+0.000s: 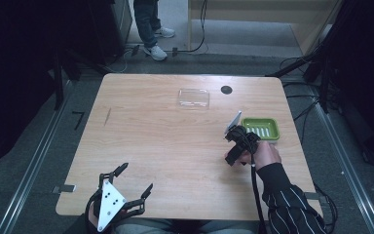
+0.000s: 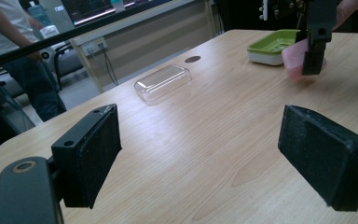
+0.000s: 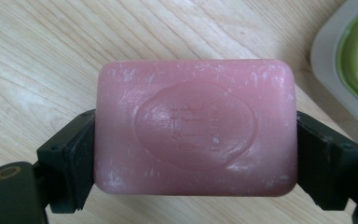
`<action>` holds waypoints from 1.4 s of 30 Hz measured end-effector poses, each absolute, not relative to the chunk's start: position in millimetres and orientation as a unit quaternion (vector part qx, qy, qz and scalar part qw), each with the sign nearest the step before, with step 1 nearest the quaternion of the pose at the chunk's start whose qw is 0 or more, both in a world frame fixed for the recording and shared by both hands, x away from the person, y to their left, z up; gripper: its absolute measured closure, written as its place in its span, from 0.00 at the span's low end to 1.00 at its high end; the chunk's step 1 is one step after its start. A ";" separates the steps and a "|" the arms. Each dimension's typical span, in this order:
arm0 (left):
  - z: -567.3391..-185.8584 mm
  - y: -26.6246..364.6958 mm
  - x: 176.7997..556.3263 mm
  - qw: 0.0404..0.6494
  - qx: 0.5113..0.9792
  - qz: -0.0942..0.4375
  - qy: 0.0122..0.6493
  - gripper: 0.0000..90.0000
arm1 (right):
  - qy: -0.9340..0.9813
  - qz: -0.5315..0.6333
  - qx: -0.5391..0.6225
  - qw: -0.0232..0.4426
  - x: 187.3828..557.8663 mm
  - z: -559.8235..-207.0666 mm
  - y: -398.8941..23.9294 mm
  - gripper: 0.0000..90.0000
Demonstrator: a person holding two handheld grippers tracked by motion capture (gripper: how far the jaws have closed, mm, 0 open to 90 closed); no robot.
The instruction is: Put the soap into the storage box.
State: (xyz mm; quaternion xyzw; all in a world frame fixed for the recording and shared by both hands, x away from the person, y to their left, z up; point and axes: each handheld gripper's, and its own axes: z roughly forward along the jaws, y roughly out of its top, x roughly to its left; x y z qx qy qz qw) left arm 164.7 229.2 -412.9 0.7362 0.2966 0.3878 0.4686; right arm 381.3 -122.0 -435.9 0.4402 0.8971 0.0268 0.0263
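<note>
A pink rectangular soap bar (image 3: 195, 126) with rounded corners and an oval stamped emblem is clamped at its short ends, held just above the wooden tabletop (image 1: 165, 146). Near it sits a green soap dish (image 1: 260, 128) with a pale base. A clear plastic lid (image 1: 194, 98) lies farther back, well apart.

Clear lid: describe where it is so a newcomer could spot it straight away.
On the wooden table, look toward the far edge, near its middle. The clear lid lies there alone, left of a small dark round spot. Unlike the green soap dish, it is see-through and colourless.
</note>
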 end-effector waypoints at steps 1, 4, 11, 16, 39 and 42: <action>-412.9 229.2 164.7 0.469 0.736 0.388 0.297 0.15 | 0.897 0.027 0.440 0.027 381.8 -435.7 -123.6 0.15; -412.9 229.1 164.7 0.470 0.736 0.388 0.297 0.15 | 0.894 0.026 0.446 0.026 382.7 -435.0 -127.6 0.15; -412.8 229.3 164.6 0.469 0.736 0.388 0.297 0.15 | 0.890 0.031 0.454 0.031 384.5 -432.8 -137.0 0.15; -412.8 229.3 164.7 0.469 0.736 0.388 0.297 0.15 | 0.886 0.032 0.462 0.033 385.7 -430.1 -143.2 0.15; -412.9 229.2 164.7 0.469 0.736 0.388 0.297 0.15 | 0.866 0.043 0.496 0.045 395.9 -421.9 -176.3 0.15; -412.9 229.3 164.6 0.469 0.736 0.388 0.297 0.15 | 0.864 0.044 0.500 0.046 397.2 -421.4 -179.3 0.15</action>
